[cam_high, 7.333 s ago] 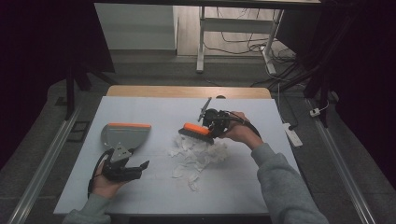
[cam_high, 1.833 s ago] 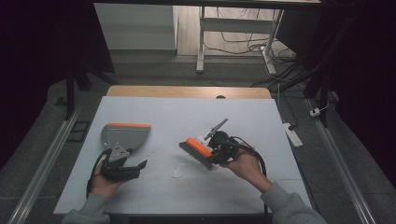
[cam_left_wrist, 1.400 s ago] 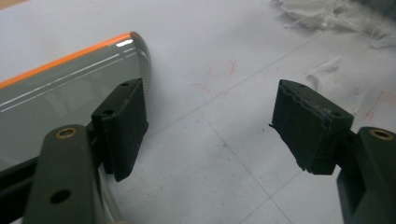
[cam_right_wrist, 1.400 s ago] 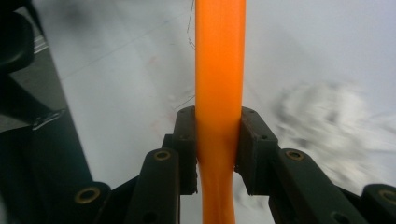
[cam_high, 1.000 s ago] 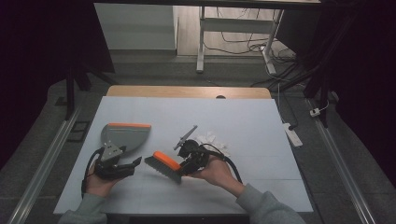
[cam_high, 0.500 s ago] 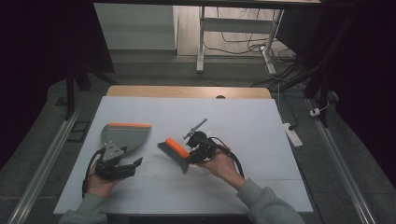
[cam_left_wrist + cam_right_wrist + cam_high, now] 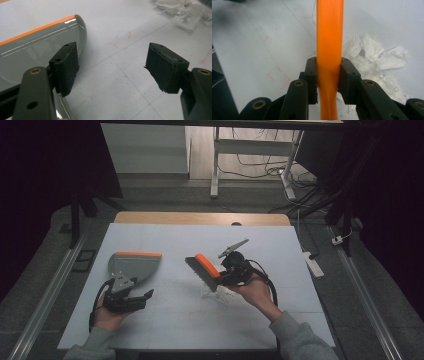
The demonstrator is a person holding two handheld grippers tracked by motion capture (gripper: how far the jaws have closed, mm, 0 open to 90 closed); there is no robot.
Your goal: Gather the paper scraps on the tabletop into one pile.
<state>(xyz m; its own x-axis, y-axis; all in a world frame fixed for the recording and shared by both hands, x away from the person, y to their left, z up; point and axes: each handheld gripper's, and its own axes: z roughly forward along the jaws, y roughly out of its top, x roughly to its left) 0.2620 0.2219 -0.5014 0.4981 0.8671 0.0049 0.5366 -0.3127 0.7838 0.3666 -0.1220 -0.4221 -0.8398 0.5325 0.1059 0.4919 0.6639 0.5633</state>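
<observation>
As the right gripper (image 7: pixel 223 276) stood over the middle of the table (image 7: pixel 280 315), its jaws were pressed onto the orange handle of the brush (image 7: pixel 202 271), one jaw on each side. In the right gripper view the handle (image 7: pixel 329 45) ran straight up between the two black jaws, gripped low down. The brush head sat just left of the right hand (image 7: pixel 255 290) in the high view, orange back uppermost, bristles pointed down and to the left. A heap of white paper scraps (image 7: pixel 374 65) lay on the table just beyond and to one side of the handle; in the high view the scraps (image 7: pixel 215 295) lay directly below the brush. Whether the bristles touched them could not be told.

The left gripper (image 7: pixel 131 300) was at the near left of the table, held in the left hand (image 7: pixel 107 317). Its jaws were spread wide with nothing between them, and bare table showed through the gap in the left gripper view. The grey dustpan (image 7: pixel 132 266) with its orange front edge lay flat on the table just beyond that gripper. In the left gripper view the dustpan (image 7: pixel 32 52) lay behind and beneath one jaw, and the scraps (image 7: pixel 185 12) showed far off at the top corner. Dustpan and brush were well apart.
</observation>
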